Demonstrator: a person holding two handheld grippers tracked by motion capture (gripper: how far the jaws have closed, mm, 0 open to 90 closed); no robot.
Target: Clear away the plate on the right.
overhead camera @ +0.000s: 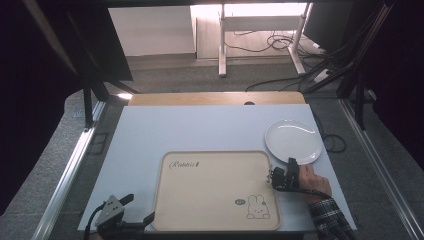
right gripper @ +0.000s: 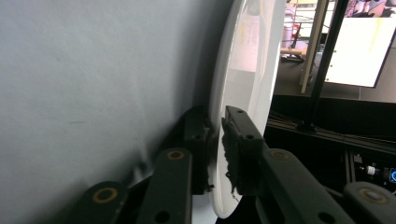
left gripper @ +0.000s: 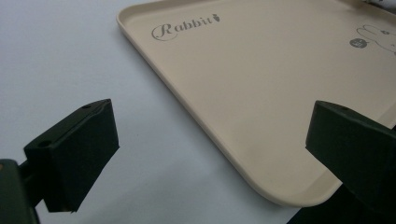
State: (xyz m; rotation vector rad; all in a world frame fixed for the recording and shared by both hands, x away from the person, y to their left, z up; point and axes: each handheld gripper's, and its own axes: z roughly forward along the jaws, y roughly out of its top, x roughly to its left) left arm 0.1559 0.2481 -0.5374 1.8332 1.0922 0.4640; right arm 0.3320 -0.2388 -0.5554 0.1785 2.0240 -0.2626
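My right gripper (right gripper: 215, 154) has its two black jaws pinched onto the near rim of the white plate (right gripper: 247, 70), one jaw under the rim and one over it, with almost no gap left between them. In the high view that same right gripper (overhead camera: 284, 176) sits at the plate's (overhead camera: 292, 140) lower edge, my hand (overhead camera: 312, 178) behind it and a plaid sleeve (overhead camera: 330, 217) running off the bottom right. The plate lies on the pale blue worktop (overhead camera: 200, 130), near its right edge, just beyond the far right corner of the beige tray (overhead camera: 215, 192) and close beside it. The tray lies flat near the front of the worktop, with "Rabbit" lettering at its far left and a rabbit drawing at its near right.

My left gripper (overhead camera: 135, 210) rests at the tray's near left corner, its jaws spread wide with nothing between the pads. In the left gripper view, that corner of the tray (left gripper: 280, 116) lies between the jaws, untouched.
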